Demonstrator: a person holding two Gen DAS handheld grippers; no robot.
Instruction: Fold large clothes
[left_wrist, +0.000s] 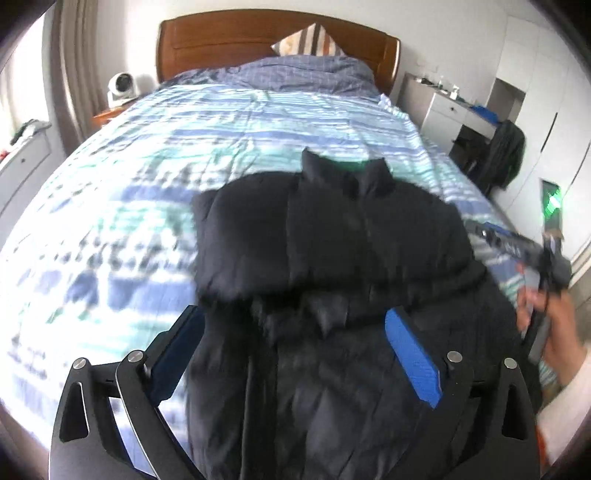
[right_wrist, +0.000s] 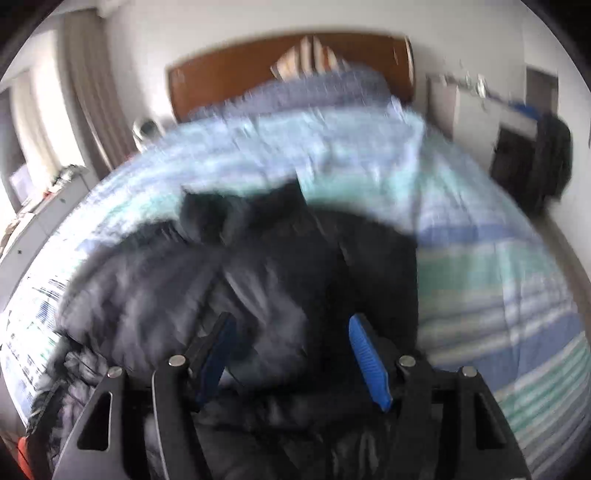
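- Left claw (left_wrist: 295, 332): your jaws stand wide apart above the lower half of the black puffer jacket (left_wrist: 332, 229); the blue pads (left_wrist: 412, 356) flank the cloth without pressing on it. Nothing held.
- Right claw (right_wrist: 291, 354): jaws part-way apart over a bulge of jacket (right_wrist: 258, 280); its blue pad (right_wrist: 369, 365) shows clear of the fabric, so read this as no grip. From the left wrist view, your right claw (left_wrist: 517, 245) sits off the jacket's right edge, carried by your hand (left_wrist: 554, 325).
- Jacket: lies on the striped bed cover (left_wrist: 221, 122), collar (left_wrist: 343, 170) toward the wooden headboard (left_wrist: 258, 37). The sleeves appear turned in over the body, leaving a narrower block; blur hides the exact layering.
- Step in hand, as judged: between folds, both claws free after bringing the sides in.
- Next move calls for: a two-point pinch on the hem edge nearest you, then a lift and carry toward the collar to halve the length.
- Caution: puffy fill springs back; take a deep bite of cloth and press the fold flat.
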